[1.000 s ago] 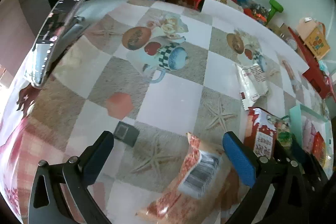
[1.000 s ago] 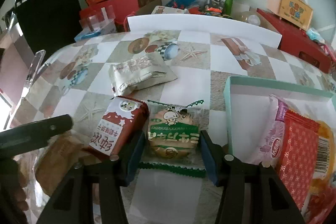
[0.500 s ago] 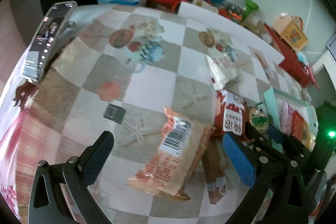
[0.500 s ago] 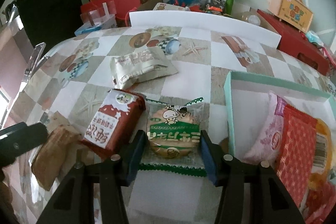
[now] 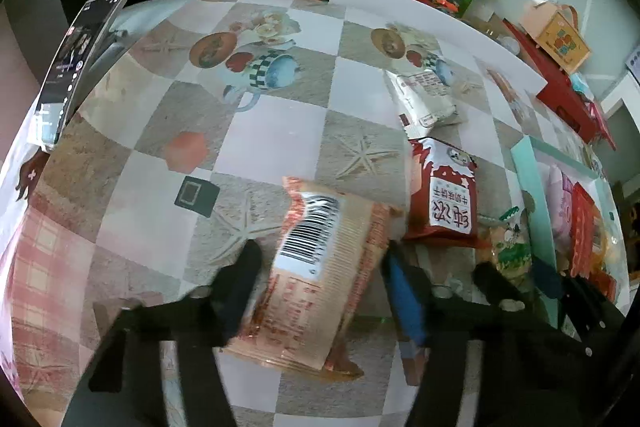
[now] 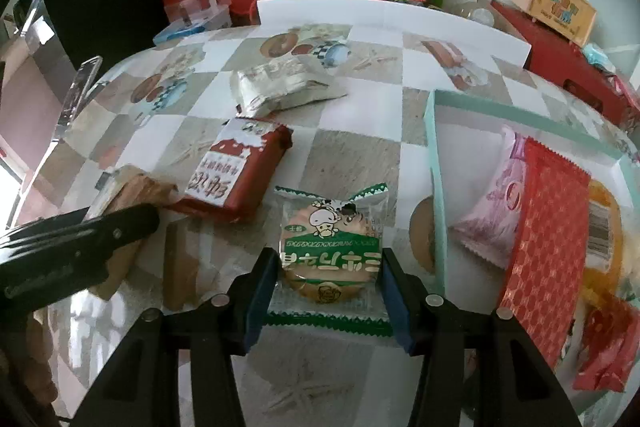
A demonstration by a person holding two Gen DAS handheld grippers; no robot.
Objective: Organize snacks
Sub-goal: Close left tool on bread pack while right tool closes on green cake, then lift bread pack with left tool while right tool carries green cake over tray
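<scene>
An orange snack packet with a barcode lies on the checked tablecloth. My left gripper straddles it, jaws closing, both pads against its sides. My right gripper is shut on a green-and-clear cookie packet, just left of the teal tray. The tray holds a pink packet, a red patterned packet and an orange one. A dark red packet and a silver packet lie on the cloth farther back. The left gripper's arm shows at the left of the right wrist view.
A phone leans on a stand at the table's left edge. A white board stands along the far edge, with red boxes, a blue bottle and a green dumbbell behind it. A brown wafer bar lies between the grippers.
My left gripper's jaws went from wide apart to closed against the orange packet as it moved over it. My right gripper kept its hold on the cookie packet and shifted slightly.
</scene>
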